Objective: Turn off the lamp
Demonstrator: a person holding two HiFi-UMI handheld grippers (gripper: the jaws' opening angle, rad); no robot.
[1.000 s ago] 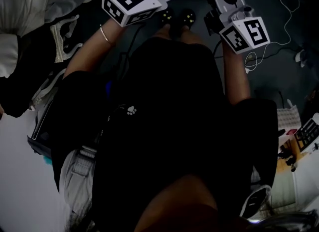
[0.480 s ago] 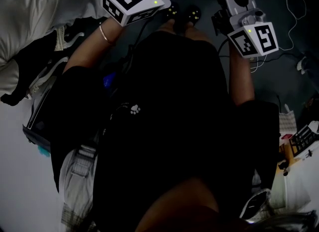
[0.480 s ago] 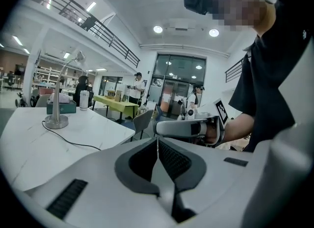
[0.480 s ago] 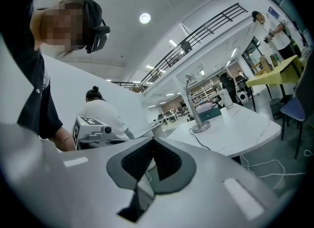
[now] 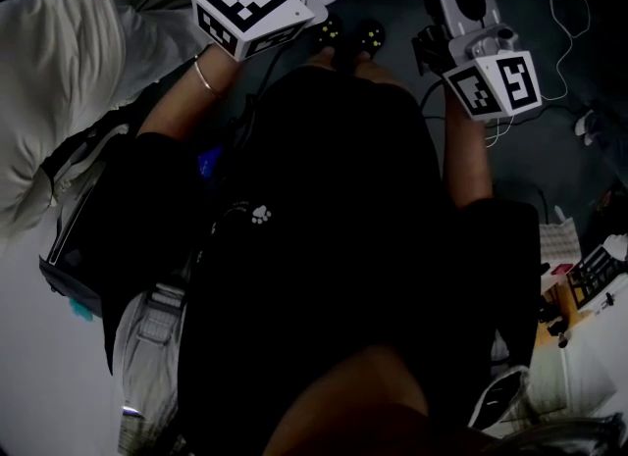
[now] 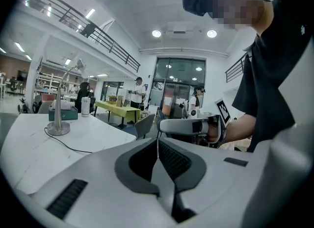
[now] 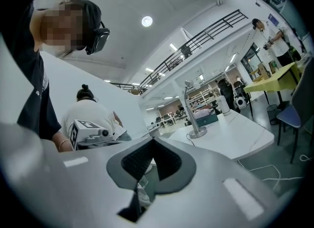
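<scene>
On white table point(image 6: 100, 133), lamp point(image 6: 58, 129), balcony point(image 6: 105, 40) above

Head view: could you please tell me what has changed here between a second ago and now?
Only the framing shifted: the pale cloth at upper left now fills more of the picture. Both the left gripper and right gripper stay raised, fingers shut and empty, and the lamp on the table stands untouched.

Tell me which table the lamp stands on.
The white table, the nearer one: the lamp stands on it with its cord trailing. The yellow table stands farther back.
</scene>
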